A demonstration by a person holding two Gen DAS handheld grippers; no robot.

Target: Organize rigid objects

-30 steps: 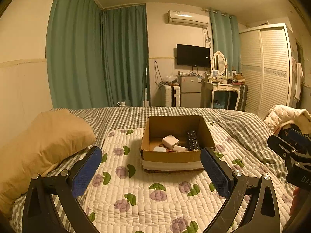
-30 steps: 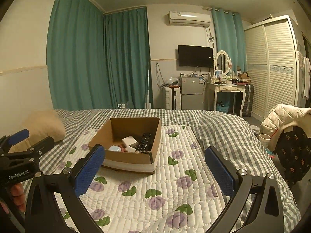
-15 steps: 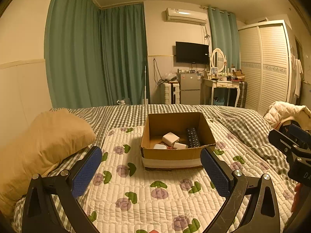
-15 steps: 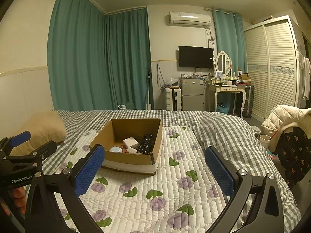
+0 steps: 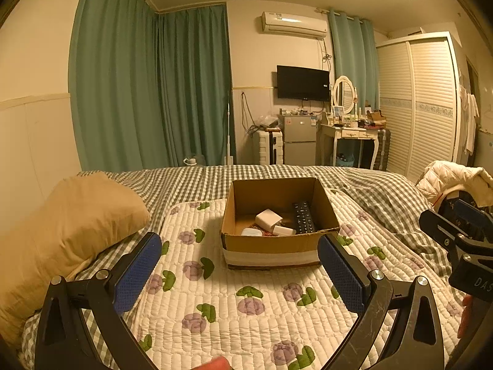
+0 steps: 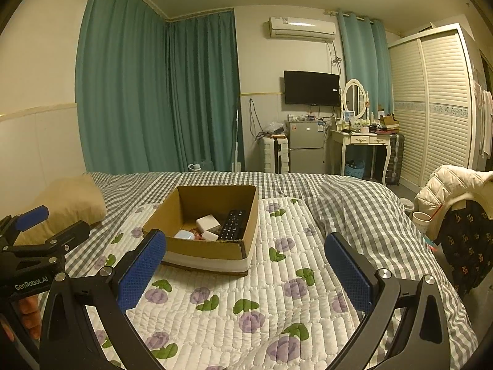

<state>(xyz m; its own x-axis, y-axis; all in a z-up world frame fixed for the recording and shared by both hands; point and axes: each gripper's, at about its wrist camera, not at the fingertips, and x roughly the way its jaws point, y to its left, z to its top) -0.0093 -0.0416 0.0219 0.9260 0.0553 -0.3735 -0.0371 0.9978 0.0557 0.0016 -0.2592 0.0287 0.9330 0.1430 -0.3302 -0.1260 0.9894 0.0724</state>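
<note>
An open cardboard box (image 5: pixel 271 246) sits on a flower-print quilt (image 5: pixel 246 302) on the bed; it also shows in the right wrist view (image 6: pixel 209 251). Inside lie a black remote (image 5: pixel 303 217), a white charger block (image 5: pixel 268 218) and other small white items (image 5: pixel 251 232). My left gripper (image 5: pixel 239 269) is open and empty, held above the quilt just short of the box. My right gripper (image 6: pixel 245 273) is open and empty, to the right of the box and a little back from it. Each gripper shows at the edge of the other's view.
A tan pillow (image 5: pixel 71 225) lies on the left of the bed. A checked duvet (image 6: pixel 354 209) covers the far and right side. A chair with a white jacket (image 6: pixel 453 185) stands right of the bed. A dresser (image 6: pixel 360 138), fridge and wardrobe stand at the far wall.
Both grippers have drifted back and slightly up, so the box sits a little lower in the views. Both jaws stay open and empty.
</note>
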